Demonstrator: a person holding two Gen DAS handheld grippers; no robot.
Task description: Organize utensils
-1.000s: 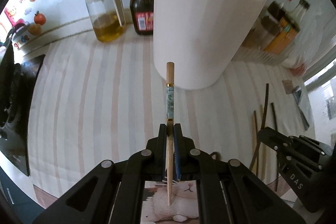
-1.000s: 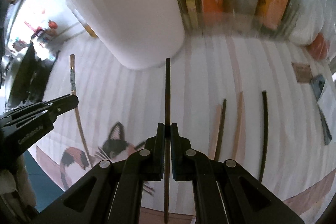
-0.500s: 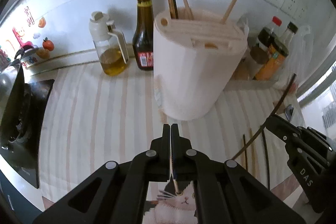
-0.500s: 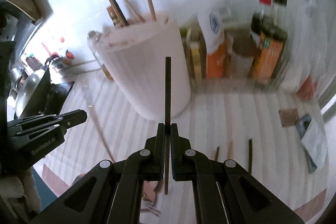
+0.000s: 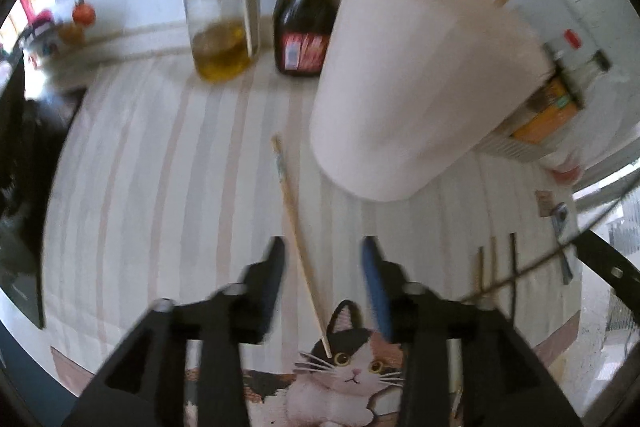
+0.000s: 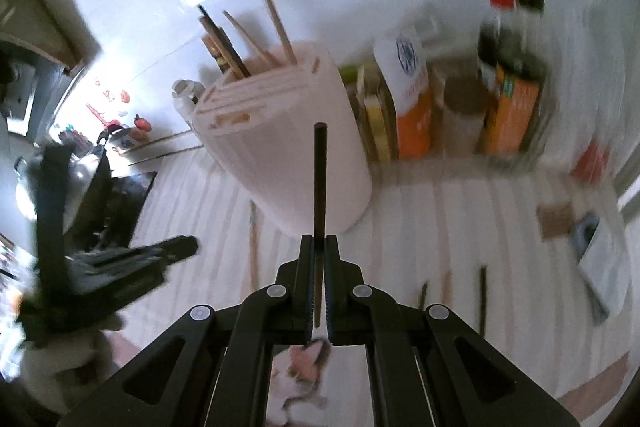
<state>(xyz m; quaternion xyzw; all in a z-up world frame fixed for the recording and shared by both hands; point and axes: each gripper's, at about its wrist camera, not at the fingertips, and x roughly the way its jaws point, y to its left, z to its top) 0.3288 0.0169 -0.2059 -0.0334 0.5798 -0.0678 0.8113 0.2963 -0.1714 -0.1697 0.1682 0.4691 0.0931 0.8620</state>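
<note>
Looking down from the left wrist, the left gripper hangs over the striped mat with its jaws parted; they have just been opening, and the pads touch nothing. A pale wooden chopstick lies flat on the mat between the spread fingers, its thin tip on the cat print at the near edge. Just right of its far end stands the white utensil holder, a few sticks poking out of its top. Far left of the holder are an oil jug and a dark sauce bottle. More chopsticks lie on the mat at the near right.

From the right wrist, the right gripper is clamped tight on a dark chopstick, which stands up in front of the holder. The left gripper shows blurred at the left.
</note>
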